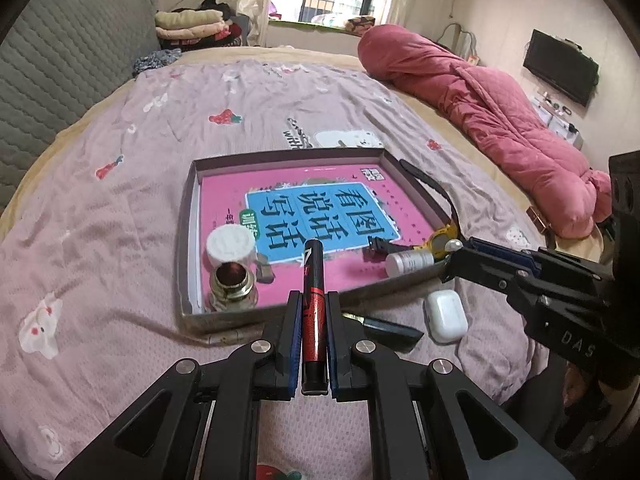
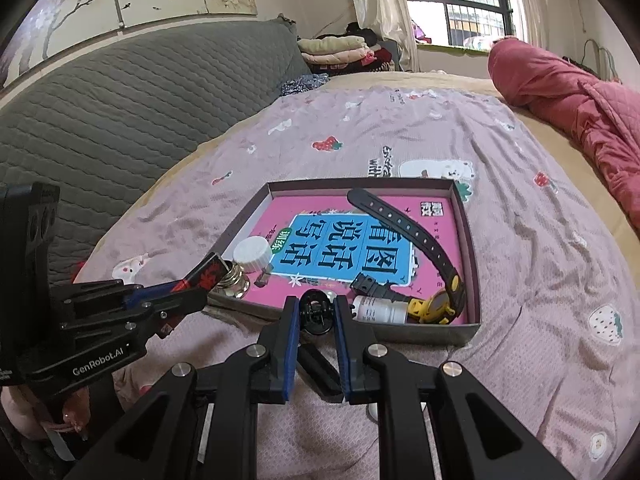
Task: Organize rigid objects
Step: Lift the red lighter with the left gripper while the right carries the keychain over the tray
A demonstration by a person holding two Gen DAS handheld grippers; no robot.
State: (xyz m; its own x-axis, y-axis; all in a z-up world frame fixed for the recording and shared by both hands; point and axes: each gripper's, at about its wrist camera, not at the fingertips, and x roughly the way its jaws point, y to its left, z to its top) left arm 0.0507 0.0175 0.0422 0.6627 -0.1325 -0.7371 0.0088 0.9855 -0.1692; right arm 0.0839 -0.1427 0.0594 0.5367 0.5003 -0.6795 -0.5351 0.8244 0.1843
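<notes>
A shallow box tray (image 1: pixel 188 216) (image 2: pixel 474 256) lies on the bed with a pink-and-blue book inside. My left gripper (image 1: pixel 313 300) is shut on a black-and-red tube (image 1: pixel 314 300), held over the tray's near edge; it also shows in the right wrist view (image 2: pixel 206 278). My right gripper (image 2: pixel 316 306) is shut on a black hair clip (image 2: pixel 316 312) at the tray's near wall. In the tray are a white cap (image 1: pixel 230 246), a brass bottle (image 1: pixel 232 282), a small white bottle (image 2: pixel 378 308) and a yellow-and-black watch (image 2: pixel 438 302).
A white earbuds case (image 1: pixel 446 316) and a black pen-like stick (image 1: pixel 384 326) lie on the pink sheet just outside the tray. A rolled pink quilt (image 1: pixel 500 120) lies along the right. A grey headboard (image 2: pixel 120 120) stands at the left.
</notes>
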